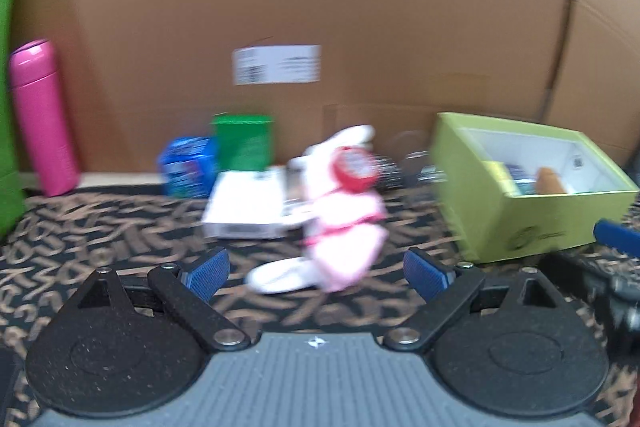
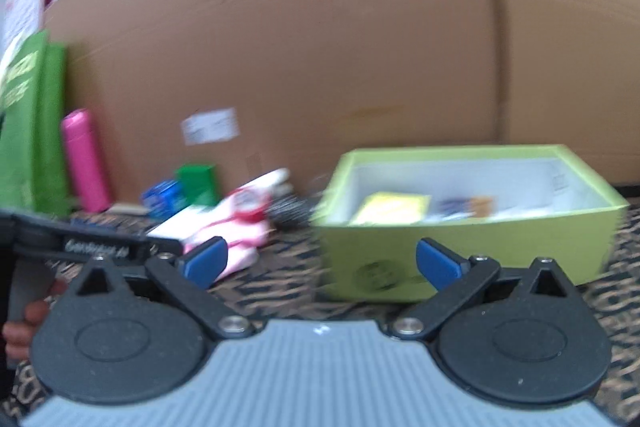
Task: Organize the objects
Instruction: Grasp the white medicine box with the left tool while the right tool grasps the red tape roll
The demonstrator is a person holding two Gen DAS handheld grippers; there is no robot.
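I hold the left gripper (image 1: 316, 273) with jaws spread wide and empty above the patterned cloth (image 1: 100, 227). The right gripper (image 2: 322, 263) is likewise released, nothing between its pads. Just ahead of the left gripper lies the pink plush (image 1: 344, 223), touching a white box (image 1: 248, 207). To its right stands the open lime box (image 2: 460, 247), items inside. Farther back: a blue pack (image 1: 188, 165), a green carton (image 1: 244, 141), a pink bottle (image 1: 42, 115), then the cardboard wall (image 1: 320, 7).
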